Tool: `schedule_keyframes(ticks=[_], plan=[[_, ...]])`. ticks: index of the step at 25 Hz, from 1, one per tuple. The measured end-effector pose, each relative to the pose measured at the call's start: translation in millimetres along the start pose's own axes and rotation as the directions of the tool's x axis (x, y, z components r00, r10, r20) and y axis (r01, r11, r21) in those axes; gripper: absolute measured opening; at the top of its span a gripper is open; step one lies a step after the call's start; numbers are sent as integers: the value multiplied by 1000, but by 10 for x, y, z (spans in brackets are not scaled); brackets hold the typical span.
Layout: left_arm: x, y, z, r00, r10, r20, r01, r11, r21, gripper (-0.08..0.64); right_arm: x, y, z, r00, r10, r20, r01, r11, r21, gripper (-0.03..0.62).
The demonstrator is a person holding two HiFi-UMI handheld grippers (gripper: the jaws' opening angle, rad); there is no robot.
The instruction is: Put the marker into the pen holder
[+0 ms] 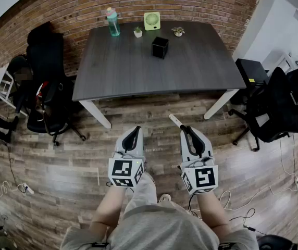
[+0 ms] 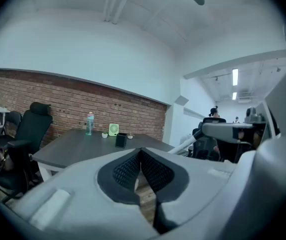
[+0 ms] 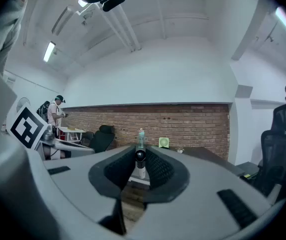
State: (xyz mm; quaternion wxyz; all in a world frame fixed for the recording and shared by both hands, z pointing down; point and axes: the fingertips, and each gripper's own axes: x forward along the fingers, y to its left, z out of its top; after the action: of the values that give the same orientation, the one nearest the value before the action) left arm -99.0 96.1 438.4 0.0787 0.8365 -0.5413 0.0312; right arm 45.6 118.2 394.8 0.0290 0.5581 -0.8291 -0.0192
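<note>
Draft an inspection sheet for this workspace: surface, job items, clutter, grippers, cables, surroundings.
Surface: dark table, mostly bare; everything on it sits toward the far side.
Job's things: black pen holder upright on the table; marker held in the air short of the table, not yet in the holder.
Clutter: bottle, small fan and two potted plants along the far edge.
Grippers: left gripper has its jaws together with nothing between them; right gripper is closed on the marker. Both are over the floor.
Cables: loose cables on the floor at left and right.
Surroundings: brick wall, office chairs on either side, wood floor.
</note>
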Motion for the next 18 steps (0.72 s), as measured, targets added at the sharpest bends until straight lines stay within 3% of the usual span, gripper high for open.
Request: schedule_keyframes(ticks=[8,18], plan=[[-1076,-947,-194,1000,13,-2,-13,1000,-7,17,-1312,83,64,1000,6,8,-6,1000,3,64],[-1416,-1245,-116,1000,0,29,0,1000,21,17,-1669,220,110,999,39,27,-40,999,28,64]])
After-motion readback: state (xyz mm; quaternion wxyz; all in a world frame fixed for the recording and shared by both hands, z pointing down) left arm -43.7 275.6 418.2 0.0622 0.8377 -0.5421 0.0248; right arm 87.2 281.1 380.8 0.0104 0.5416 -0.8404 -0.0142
